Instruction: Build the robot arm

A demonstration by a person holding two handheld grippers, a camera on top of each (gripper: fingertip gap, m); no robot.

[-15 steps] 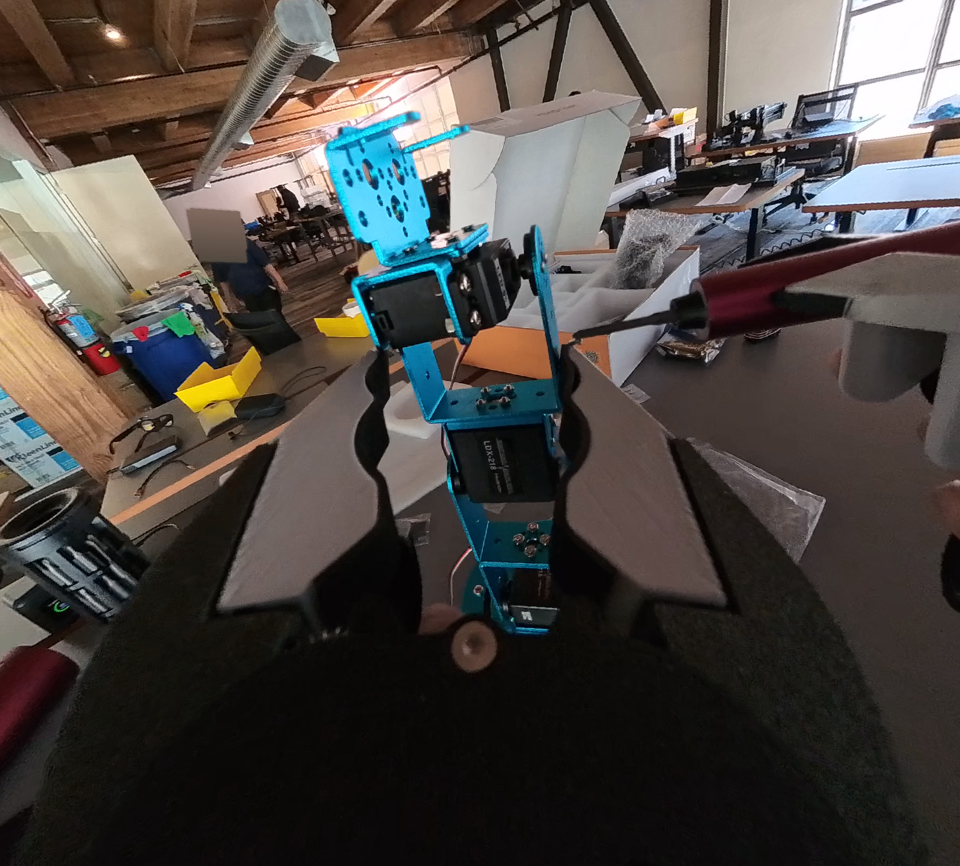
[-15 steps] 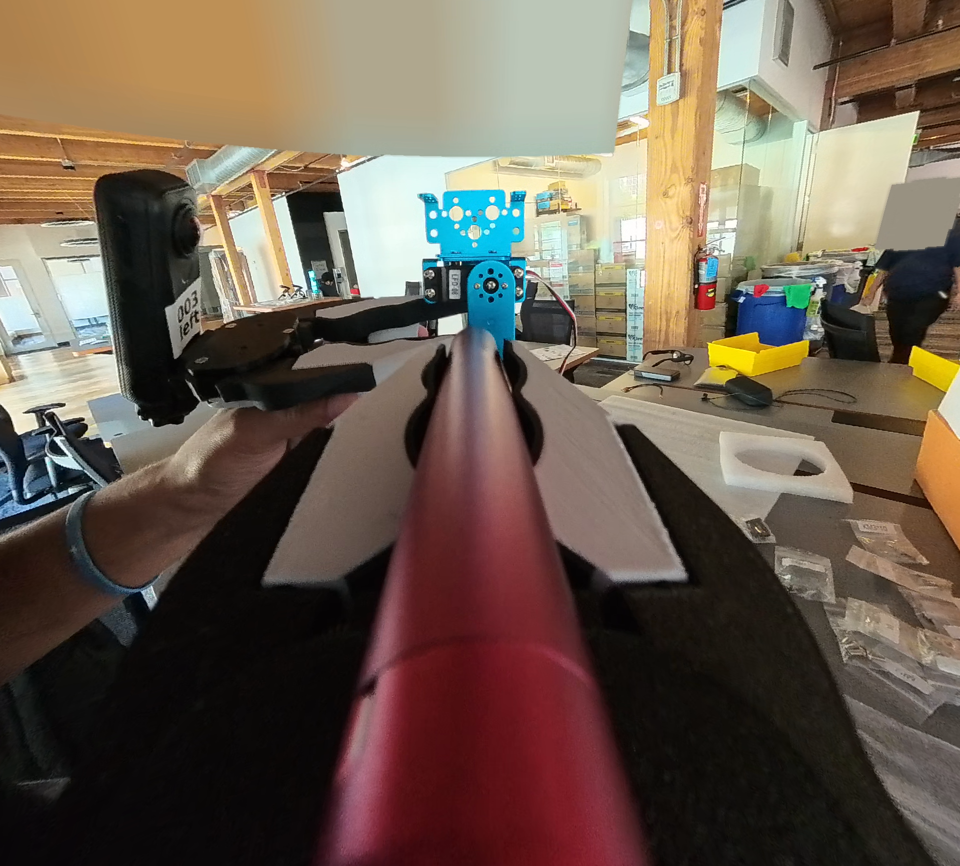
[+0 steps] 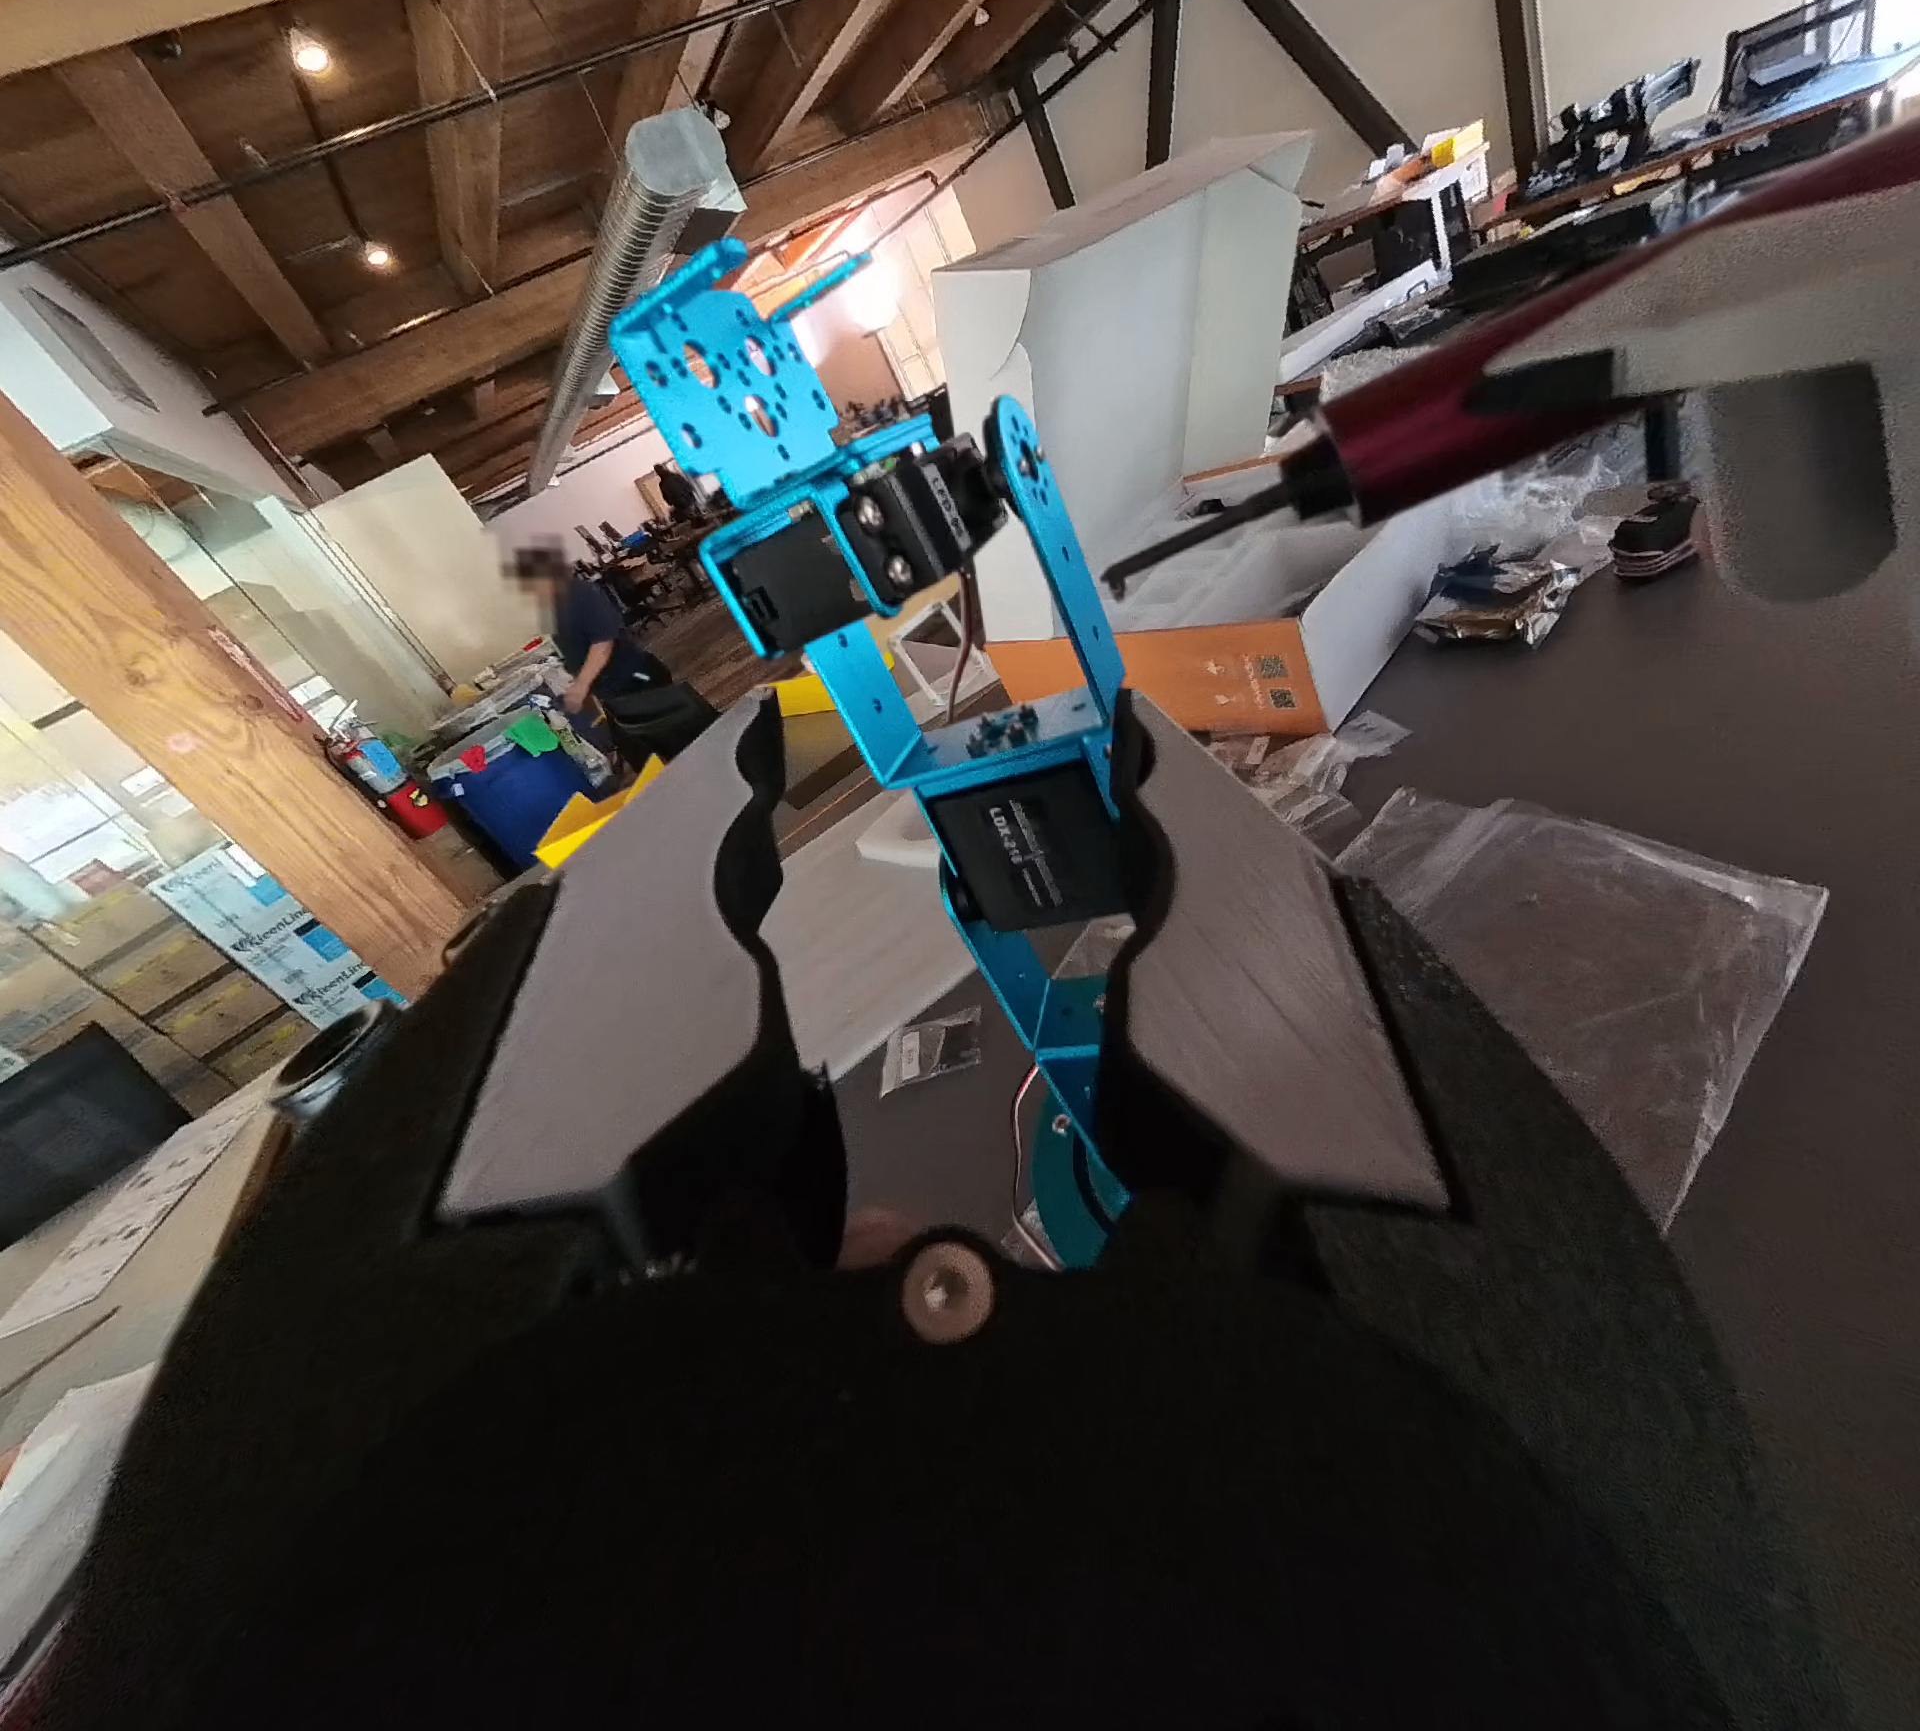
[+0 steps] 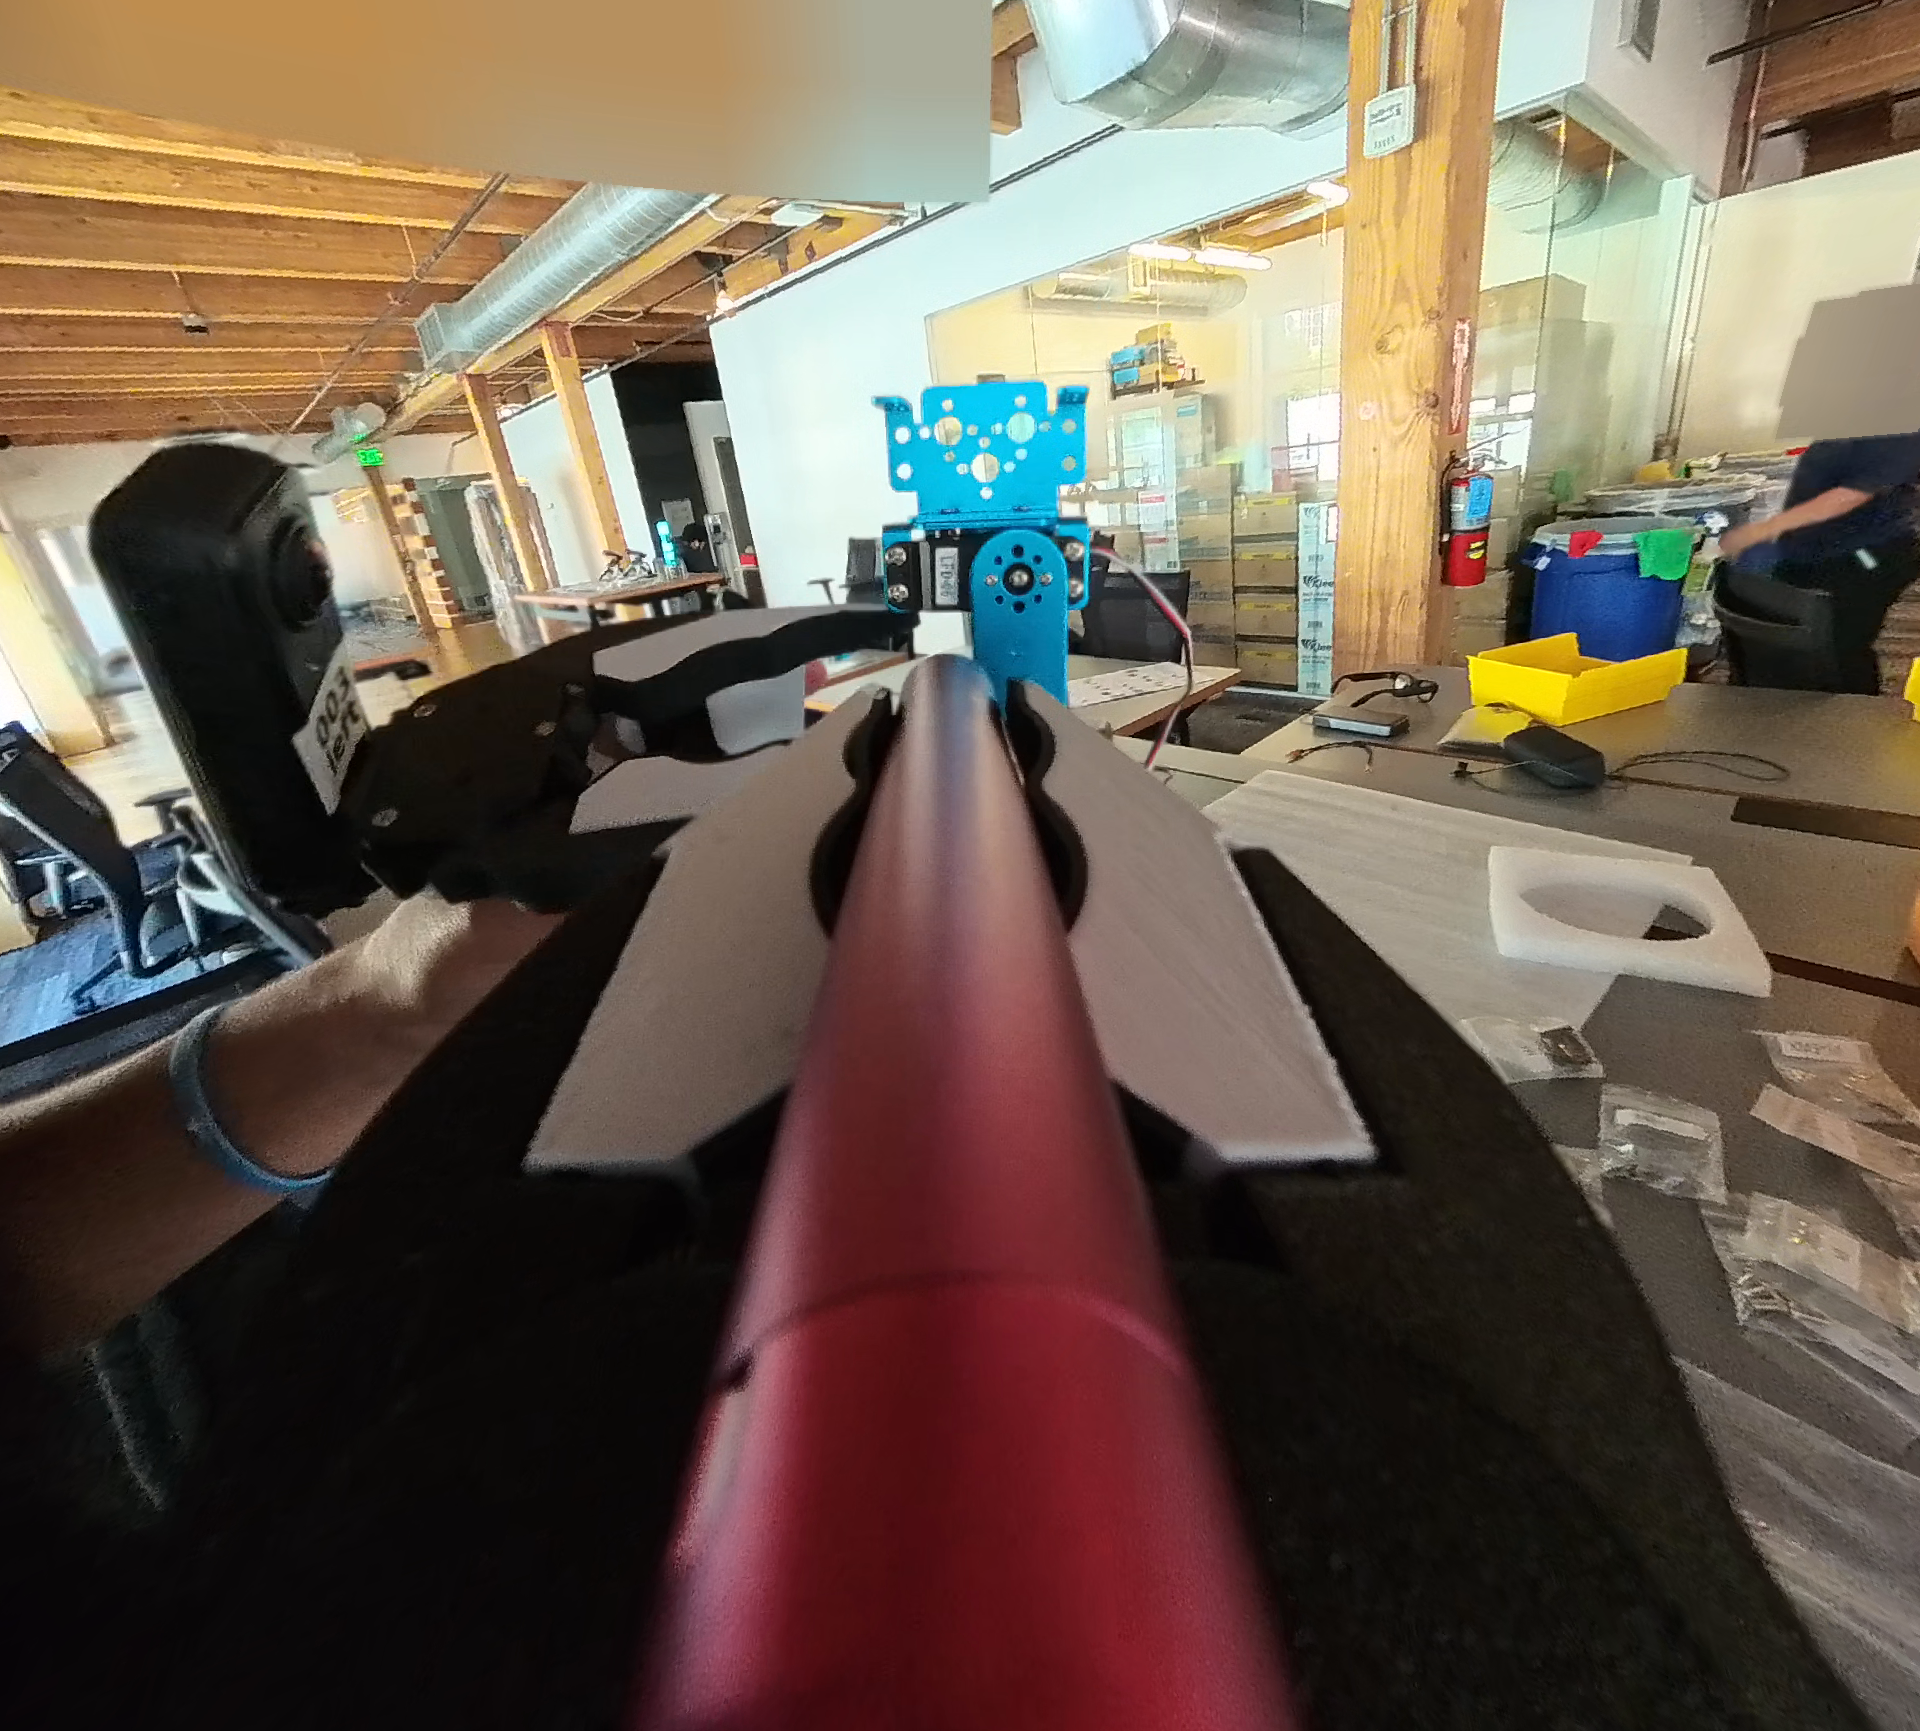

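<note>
A blue metal robot arm [image 3: 1023, 855] with black servos stands upright between the fingers of my left gripper [image 3: 940, 715]. It leans on the right finger, with a gap to the left finger, so the jaws stand open around it. My right gripper [image 4: 951, 694] is shut on a red screwdriver [image 4: 935, 1162]. The screwdriver points at the blue arm [image 4: 982, 455], just below its round servo horn. In the left wrist view the screwdriver [image 3: 1455, 424] comes in from the right, its dark bit ending close beside the arm's upright bracket. A hand [image 4: 312, 1006] holds the left gripper [image 4: 727, 642].
An open white box [image 3: 1122, 393] with an orange side stands behind the arm on the dark table [image 3: 1662, 746]. Small plastic bags [image 4: 1662, 1131] and a white foam piece [image 4: 1621, 933] lie at the right. A yellow bin [image 4: 1569, 684], a wooden pillar [image 4: 1403, 331] and a person [image 4: 1829, 538] are farther back.
The left gripper has rolled, so the blue arm now sits tilted between its fingers, against the right one. The screwdriver has shifted slightly left and lower on the arm.
</note>
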